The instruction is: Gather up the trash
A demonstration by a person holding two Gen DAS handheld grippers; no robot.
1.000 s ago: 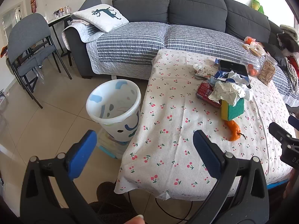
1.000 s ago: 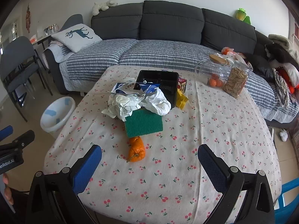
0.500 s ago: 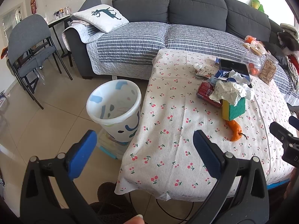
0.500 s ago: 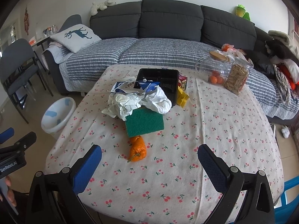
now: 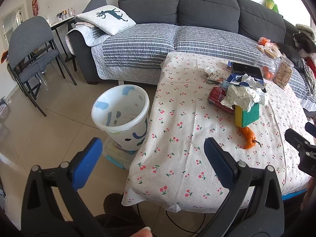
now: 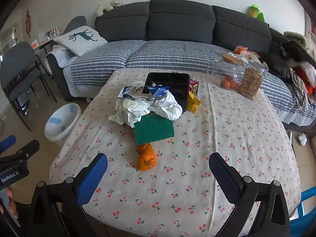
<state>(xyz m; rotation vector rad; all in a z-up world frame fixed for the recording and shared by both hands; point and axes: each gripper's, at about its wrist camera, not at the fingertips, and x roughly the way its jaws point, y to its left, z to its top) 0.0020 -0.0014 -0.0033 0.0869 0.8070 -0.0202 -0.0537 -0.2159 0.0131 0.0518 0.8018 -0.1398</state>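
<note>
A heap of trash lies mid-table: crumpled white paper (image 6: 138, 109) (image 5: 243, 96), torn blue-white packaging (image 6: 146, 91), a red carton (image 5: 218, 98), a yellow wrapper (image 6: 193, 102), a green-and-yellow sponge (image 6: 154, 131) (image 5: 249, 115) and an orange peel-like scrap (image 6: 147, 157) (image 5: 249, 140). A white bin (image 5: 120, 108) (image 6: 62, 121) with blue patches stands on the floor left of the table. My left gripper (image 5: 152, 156) hangs open over the table's near left corner. My right gripper (image 6: 158, 170) is open above the near table edge, the orange scrap just beyond it.
The table wears a cherry-print cloth (image 6: 227, 138). A black tray (image 6: 173, 85) and two glass jars (image 6: 250, 83) sit at the back. A grey sofa (image 6: 177, 29) with a striped cover runs behind. A grey folding chair (image 5: 31, 47) and a plastic box (image 5: 118, 156) under the bin are on the left.
Both grippers have drifted slightly; the right wrist view has eased a little closer to the heap. Nothing on the table has moved and both grippers stay open.
</note>
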